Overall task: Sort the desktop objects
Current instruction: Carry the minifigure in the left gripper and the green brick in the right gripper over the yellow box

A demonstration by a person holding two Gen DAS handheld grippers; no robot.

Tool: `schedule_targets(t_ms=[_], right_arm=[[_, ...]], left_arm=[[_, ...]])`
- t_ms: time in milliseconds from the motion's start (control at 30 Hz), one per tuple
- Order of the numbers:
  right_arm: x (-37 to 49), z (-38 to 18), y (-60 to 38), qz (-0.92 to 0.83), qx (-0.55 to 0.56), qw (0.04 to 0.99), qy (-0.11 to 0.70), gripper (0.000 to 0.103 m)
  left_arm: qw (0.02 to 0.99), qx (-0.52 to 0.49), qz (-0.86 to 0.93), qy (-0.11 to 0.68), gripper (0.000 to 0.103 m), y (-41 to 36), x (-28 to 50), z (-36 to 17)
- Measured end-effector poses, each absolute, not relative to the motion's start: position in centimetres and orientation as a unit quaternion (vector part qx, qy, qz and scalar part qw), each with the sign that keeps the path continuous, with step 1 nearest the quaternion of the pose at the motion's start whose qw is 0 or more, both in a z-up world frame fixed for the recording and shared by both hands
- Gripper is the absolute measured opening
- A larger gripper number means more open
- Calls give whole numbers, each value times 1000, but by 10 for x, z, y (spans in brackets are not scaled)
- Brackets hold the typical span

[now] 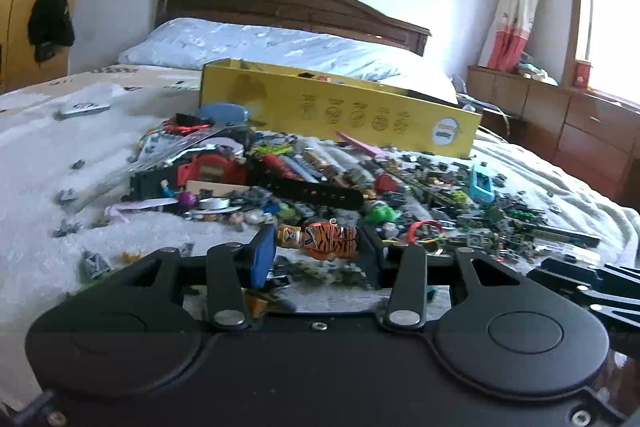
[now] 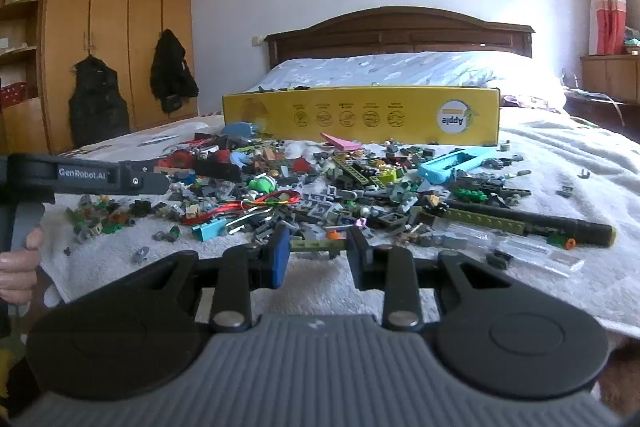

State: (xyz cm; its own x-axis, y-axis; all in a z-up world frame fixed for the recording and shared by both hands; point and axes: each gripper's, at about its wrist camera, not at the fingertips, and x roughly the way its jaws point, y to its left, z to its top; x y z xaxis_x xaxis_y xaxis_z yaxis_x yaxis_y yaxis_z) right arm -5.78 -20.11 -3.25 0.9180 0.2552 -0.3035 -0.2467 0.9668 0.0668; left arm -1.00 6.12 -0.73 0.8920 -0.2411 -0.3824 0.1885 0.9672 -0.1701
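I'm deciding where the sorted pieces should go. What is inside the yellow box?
Over the yellow box's near wall only a few small dark pieces show at the rim; in the left wrist view something small and reddish peeks out. The rest of the inside is hidden by the wall.

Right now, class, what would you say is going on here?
A person holds a gripper in each hand over a heap of toy bricks spread on a white towel on a bed. The left gripper has a tiger minifigure between its fingers. The right gripper has an olive green bar piece between its own. A yellow box stands behind the pile.
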Motion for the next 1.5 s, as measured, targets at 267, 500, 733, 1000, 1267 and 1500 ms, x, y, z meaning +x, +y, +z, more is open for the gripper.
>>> schedule_targets(t_ms=[267,500,733,1000,1267,1500], right_arm=[[-66,-41,-204,111,10,979,170,36],[-72,-45,-203,102,1,981,164,57],[-73,-48,-199,101,-4,982,158,61],[-73,-48,-196,97,-10,983,156,59],[-75,-42,-194,108,-18,981,162,35],[-87,-23,-196,105,-7,984,145,35]], left_arm=[[953,-62,-178,238,42,31,-18,-19],[953,-25,-182,240,52,7,-26,-31],[959,12,-161,231,57,-3,-29,-33],[965,55,-138,217,46,-12,-33,-33],[963,53,-147,221,42,-12,-38,-20],[967,38,-148,202,42,-4,-52,6]])
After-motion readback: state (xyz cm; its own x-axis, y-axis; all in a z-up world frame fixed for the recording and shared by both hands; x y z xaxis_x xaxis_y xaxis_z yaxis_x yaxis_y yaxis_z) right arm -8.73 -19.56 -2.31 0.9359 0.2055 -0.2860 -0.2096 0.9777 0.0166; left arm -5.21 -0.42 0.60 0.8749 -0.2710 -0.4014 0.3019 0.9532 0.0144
